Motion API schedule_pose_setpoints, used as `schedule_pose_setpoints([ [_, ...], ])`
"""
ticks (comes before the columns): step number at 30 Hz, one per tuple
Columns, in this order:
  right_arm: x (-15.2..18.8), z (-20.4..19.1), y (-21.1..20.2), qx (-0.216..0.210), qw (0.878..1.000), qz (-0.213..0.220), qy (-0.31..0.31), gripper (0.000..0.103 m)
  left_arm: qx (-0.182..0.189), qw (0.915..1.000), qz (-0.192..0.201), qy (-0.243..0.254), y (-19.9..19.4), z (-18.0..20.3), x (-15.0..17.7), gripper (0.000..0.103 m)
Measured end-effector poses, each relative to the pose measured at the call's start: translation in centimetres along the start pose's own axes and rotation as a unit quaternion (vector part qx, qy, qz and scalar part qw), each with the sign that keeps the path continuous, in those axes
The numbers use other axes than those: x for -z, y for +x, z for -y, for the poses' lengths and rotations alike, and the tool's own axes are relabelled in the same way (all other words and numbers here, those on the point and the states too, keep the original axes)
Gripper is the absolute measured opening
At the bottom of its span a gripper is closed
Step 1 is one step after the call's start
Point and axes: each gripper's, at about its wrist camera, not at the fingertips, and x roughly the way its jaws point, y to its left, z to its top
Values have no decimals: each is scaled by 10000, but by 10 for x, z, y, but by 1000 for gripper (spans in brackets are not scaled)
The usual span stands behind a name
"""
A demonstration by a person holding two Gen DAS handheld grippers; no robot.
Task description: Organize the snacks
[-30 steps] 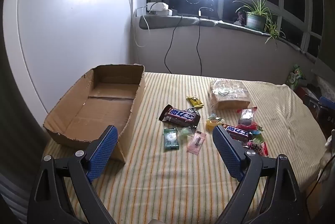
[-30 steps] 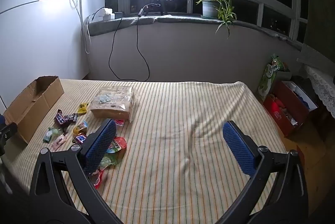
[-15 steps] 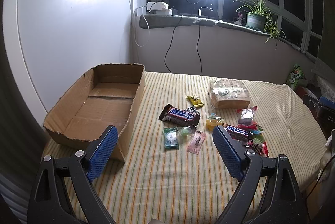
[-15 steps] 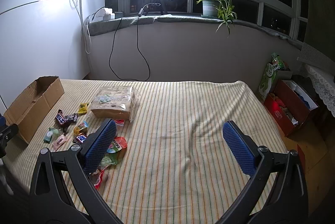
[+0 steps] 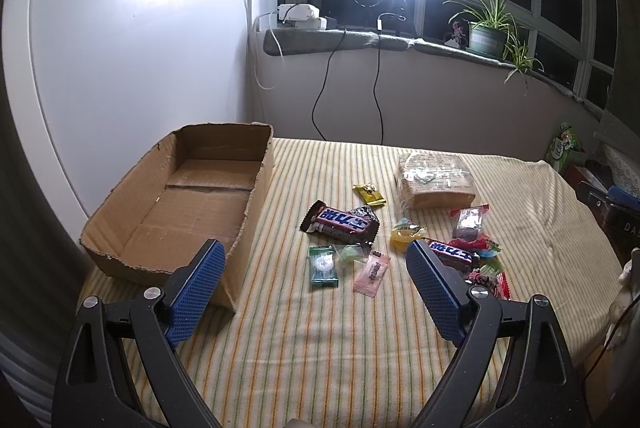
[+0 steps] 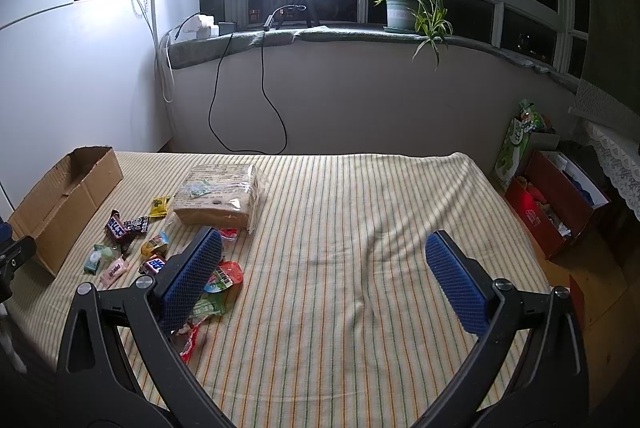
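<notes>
**Cardboard box bare, every snack loose on the striped sheet**

Cardboard, brown and torn along its rim, forms the open box [image 5: 180,195] at the left edge of the yellow striped cloth [image 5: 320,340]; nothing lies in it. The left gripper [image 5: 316,292] hangs above the cloth with its jaws spread wide and nothing between them. The right gripper [image 6: 324,280] is likewise spread and bare, aimed mostly at bare cloth.

Risks, as I judge them:
- Small slick wrappers may slip from the blue pads or come up 2 at a time, since they overlap.
- The clear-wrapped loaf [image 5: 436,179] could squash under a hard pinch.
- The light box might slide if nudged.

Count: 1 box, 1 loaf, 2 brown chocolate bars, the large one [image 5: 342,226] and a smaller one [image 5: 452,254], 1 green packet [image 5: 323,266], 1 pink sachet [image 5: 373,272], 1 yellow sachet [image 5: 370,193]. The red and green tangle [image 6: 218,288] is too jumbled to count.
</notes>
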Motion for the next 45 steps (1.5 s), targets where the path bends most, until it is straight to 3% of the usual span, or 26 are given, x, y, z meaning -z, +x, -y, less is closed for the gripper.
schedule_pose_setpoints([
  [17,-1,2,11,-39,10000,-4,12,103,202,9997,-106,94,9,15,-11,92],
  [28,-12,5,35,-218,9990,-235,-296,103,849,9957,-373,-12,38,35,-24,88],
  [29,-13,7,40,-327,9978,-520,-267,103,958,9944,-432,-71,43,35,-26,86],
  [35,-22,11,65,-1497,9872,-450,302,103,1548,9837,-791,-467,73,42,-33,78],
  [40,-28,2,97,-1941,9768,-846,317,103,1965,9730,-1032,-633,99,52,-42,72],
  [45,-30,-6,133,-2378,9597,-1382,573,103,2146,9652,-1268,-787,128,55,-49,65],
])
